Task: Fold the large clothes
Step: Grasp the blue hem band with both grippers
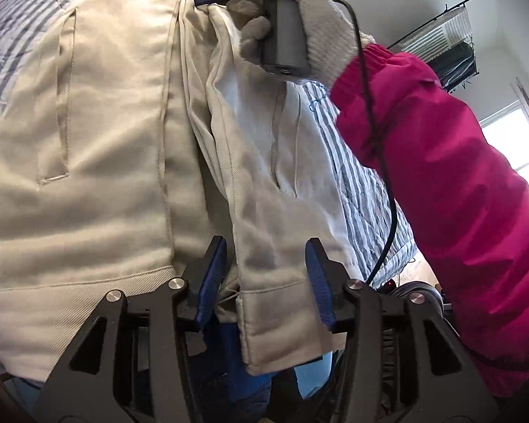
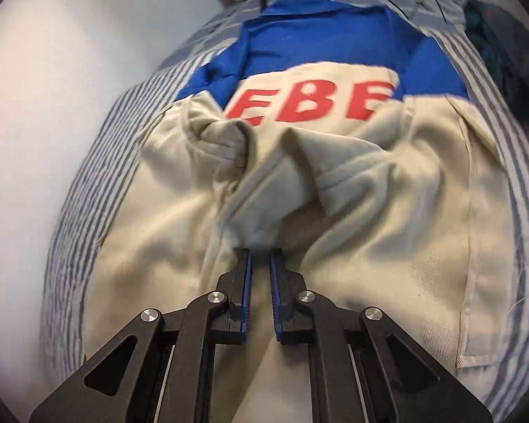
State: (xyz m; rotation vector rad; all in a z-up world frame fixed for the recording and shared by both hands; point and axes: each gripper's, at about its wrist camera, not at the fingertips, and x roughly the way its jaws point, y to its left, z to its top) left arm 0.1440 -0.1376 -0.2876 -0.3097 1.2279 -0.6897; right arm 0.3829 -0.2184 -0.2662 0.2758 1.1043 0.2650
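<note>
Left gripper (image 1: 266, 271) spread around hem of beige-and-blue cotton work jacket (image 1: 88, 148); right gripper (image 2: 261, 259) pinching its bunched fabric, on striped bedsheet (image 2: 88, 183)

The jacket (image 2: 335, 218) is beige with a blue upper part and red letters reading "EBF" on a beige panel, upper centre of the right wrist view. It lies spread across most of that frame, bunched into rumpled folds at the centre. In the left wrist view the jacket (image 1: 98, 162) fills the left and centre, showing a stitched pocket at the left and a hem edge at lower centre.
</note>
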